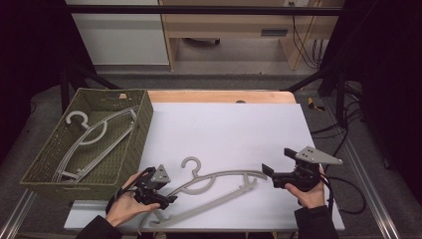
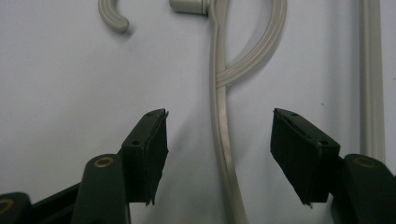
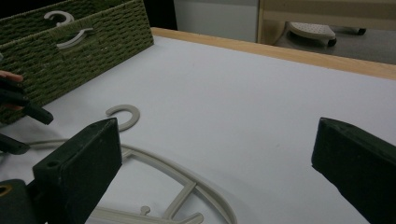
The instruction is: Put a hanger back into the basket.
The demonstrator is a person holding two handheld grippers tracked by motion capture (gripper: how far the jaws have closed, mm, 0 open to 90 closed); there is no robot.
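Left claw (image 2: 219,135) view shows hanger (image 2: 223,140) arm between narrowed, apparently untouching pads.

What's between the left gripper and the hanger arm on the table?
Nothing visible. The left gripper is open and straddles the hanger arm, bare white table on either side, with the pads not yet touching it.

The hanger (image 1: 214,181) looks like smooth grey plastic with a slight sheen. The basket (image 1: 127,149) at left is rough green weave. The white table cover (image 1: 239,129) seems matt, possibly foam board.
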